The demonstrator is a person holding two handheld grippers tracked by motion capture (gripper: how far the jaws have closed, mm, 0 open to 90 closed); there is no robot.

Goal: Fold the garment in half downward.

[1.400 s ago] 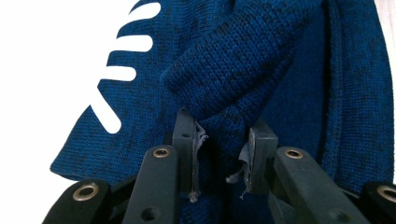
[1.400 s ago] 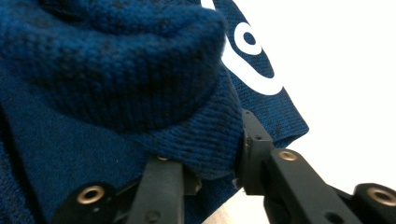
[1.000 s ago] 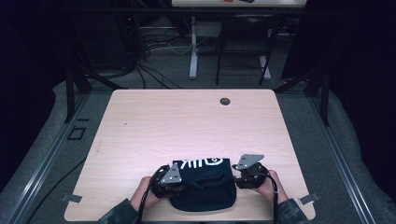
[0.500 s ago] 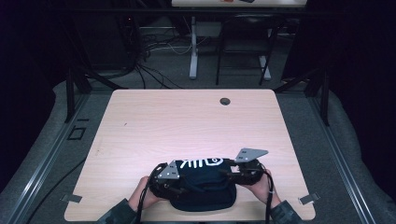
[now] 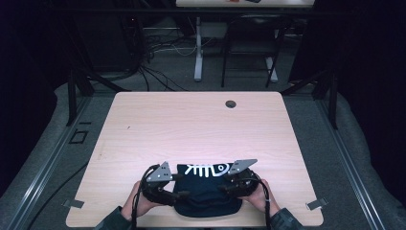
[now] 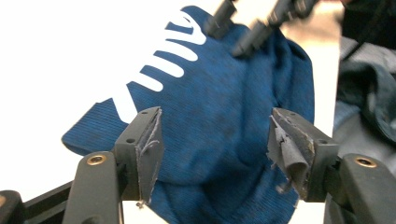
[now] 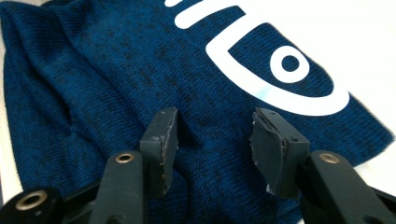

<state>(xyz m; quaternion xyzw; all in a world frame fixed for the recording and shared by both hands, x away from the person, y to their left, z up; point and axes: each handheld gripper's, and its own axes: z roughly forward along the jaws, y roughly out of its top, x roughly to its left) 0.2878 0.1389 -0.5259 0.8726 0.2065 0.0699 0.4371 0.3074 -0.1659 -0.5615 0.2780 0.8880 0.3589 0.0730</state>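
Now both hands low at table edge, left gripper (image 5: 179, 194) just opening, right gripper (image 5: 221, 188) fingers apart over beanie (image 5: 206, 191).

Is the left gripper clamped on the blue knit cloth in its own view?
No, the left gripper has its jaws standing apart above the blue knit cloth, pads not pressing it; they have just been opening.

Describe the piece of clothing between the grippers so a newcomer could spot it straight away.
Start at the light wooden table and go to its near edge, where both hands come in. Between the two grippers lies a dark blue knit garment, bunched into folds. Its white fish-skeleton print, with a round eye, marks it out on the pale wood.
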